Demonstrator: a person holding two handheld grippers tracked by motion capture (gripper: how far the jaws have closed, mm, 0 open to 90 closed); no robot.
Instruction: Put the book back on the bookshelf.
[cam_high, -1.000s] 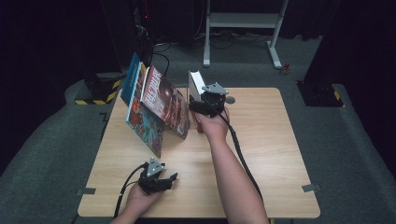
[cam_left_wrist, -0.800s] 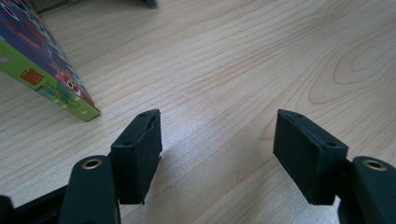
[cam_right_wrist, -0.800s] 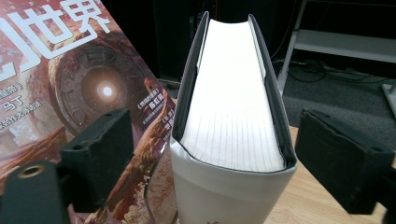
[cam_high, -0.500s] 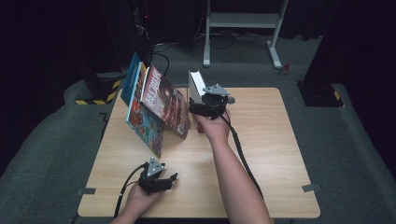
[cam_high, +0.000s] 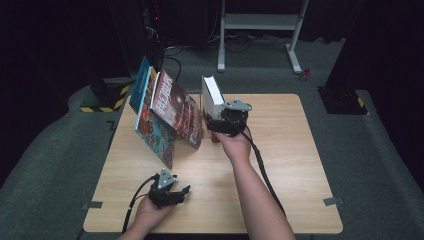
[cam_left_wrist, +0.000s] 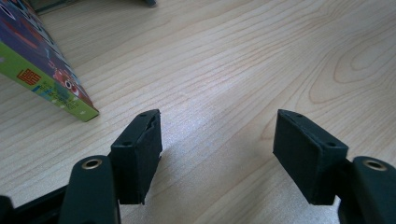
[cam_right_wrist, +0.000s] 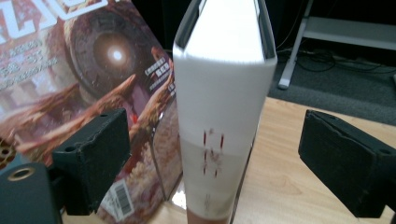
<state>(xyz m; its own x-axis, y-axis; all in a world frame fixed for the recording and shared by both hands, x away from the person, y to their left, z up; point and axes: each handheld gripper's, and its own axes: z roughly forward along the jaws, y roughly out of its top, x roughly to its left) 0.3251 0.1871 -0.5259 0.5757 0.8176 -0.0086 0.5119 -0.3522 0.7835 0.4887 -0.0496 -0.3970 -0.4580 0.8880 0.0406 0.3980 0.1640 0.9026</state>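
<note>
A white book (cam_high: 212, 94) stands upright near the back middle of the wooden table (cam_high: 290, 165). Its spine (cam_right_wrist: 222, 116) faces my right gripper (cam_right_wrist: 217, 140), whose jaws are open wide on either side of it without touching. In the high view my right gripper (cam_high: 216, 125) sits low against that book. Left of it several books lean together: a red-brown cover (cam_high: 177, 110), a colourful one (cam_high: 155, 132) and a blue one (cam_high: 141, 82). My left gripper (cam_high: 180, 194) rests near the front edge, open with nothing between its jaws (cam_left_wrist: 217, 135).
The corner of the colourful book (cam_left_wrist: 46, 70) lies just ahead and left of my left gripper. Bare wood stretches across the right half of the table. Behind the table stand a metal frame (cam_high: 260, 22) and a black-yellow striped base (cam_high: 100, 105).
My right gripper has drawn back slightly toward the person while the white book stays upright. The left gripper has not moved.
</note>
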